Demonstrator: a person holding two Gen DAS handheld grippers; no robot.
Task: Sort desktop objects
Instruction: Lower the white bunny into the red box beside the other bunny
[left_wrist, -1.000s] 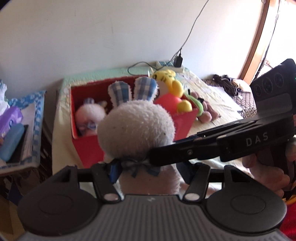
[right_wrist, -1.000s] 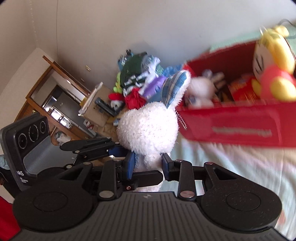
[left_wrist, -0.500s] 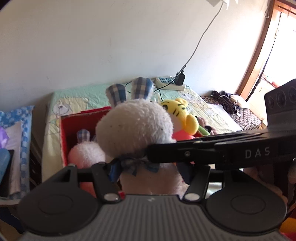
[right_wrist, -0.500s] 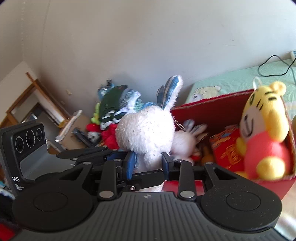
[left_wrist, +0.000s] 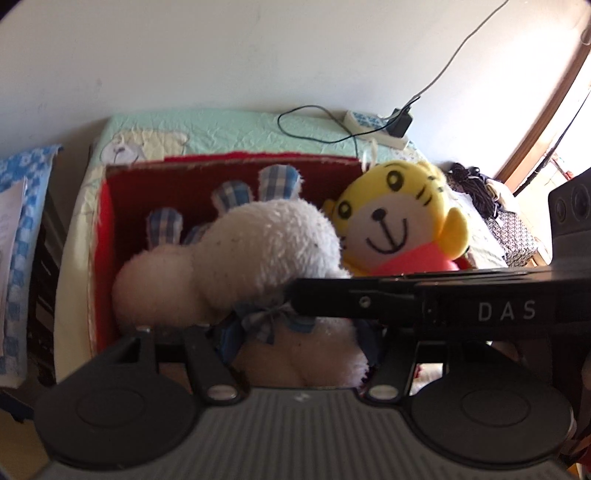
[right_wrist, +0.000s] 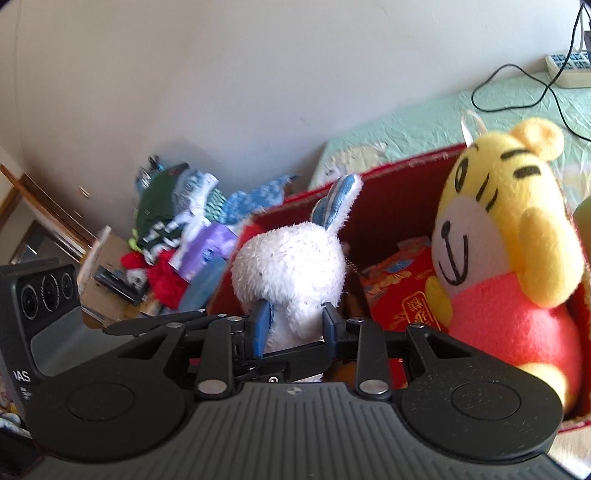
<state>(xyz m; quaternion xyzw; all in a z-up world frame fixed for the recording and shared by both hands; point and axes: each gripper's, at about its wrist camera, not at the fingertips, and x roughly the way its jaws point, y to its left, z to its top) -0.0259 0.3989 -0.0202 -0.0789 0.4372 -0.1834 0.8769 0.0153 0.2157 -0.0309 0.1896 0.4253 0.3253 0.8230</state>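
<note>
- Your left gripper (left_wrist: 295, 343) pinches the rabbit (left_wrist: 266, 251) low on its body, just under the checked bow (left_wrist: 269, 319). One blue pad shows on each side of the plush; the fur hides the contact itself, so I judge a grip from how the body bulges between them.
- Your right gripper (right_wrist: 295, 325) clamps the same rabbit (right_wrist: 291, 266) at the neck, blue fingers (right_wrist: 262, 325) pressed into the fur on both sides. In the left view it crosses in from the right, across the toy and just above your left gripper's fingers.
- Both hands hold one toy. Neither is nearer; they are stacked, right above left.
- Rabbit's long axis: body at your fingers, head and checked ears (left_wrist: 277, 181) tipped forward and away, over the open box (left_wrist: 107, 258). It hangs above the box's near-left part and is not set down, as far as I can tell.
- Just behind and left of the head, a second white plush (left_wrist: 155, 284) lies in the box, touching or nearly so.
- Right of the rabbit sits the tiger (left_wrist: 395, 225), upright, close against its head. A red packet (right_wrist: 399, 291) lies between them, lower down.
- Judgement: the drop point lies straight ahead and below the fingers. Free room is left of the tiger.
- Beyond the box: sheet (left_wrist: 221, 129), then power strip (left_wrist: 373, 127) at the wall.
</note>
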